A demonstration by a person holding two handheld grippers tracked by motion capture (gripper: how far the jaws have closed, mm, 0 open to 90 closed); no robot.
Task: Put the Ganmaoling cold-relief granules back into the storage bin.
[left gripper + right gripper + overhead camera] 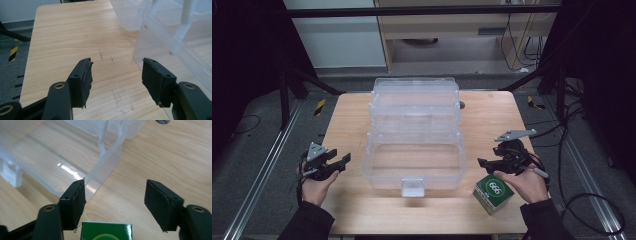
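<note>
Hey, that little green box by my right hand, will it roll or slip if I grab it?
The green box has flat faces, so it probably won't roll. Its top looks glossy in the right gripper view, so it may slip a little. It looks like a small carton, so likely light and possibly crushable.

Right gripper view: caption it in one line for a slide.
Open right gripper poised above a green box, beside a clear plastic storage box on the wooden table.

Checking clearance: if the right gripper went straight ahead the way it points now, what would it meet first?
Probably the near right corner of the clear plastic organizer box. The right gripper is open, with bare table ahead of its other jaw; depth is unclear.
</note>
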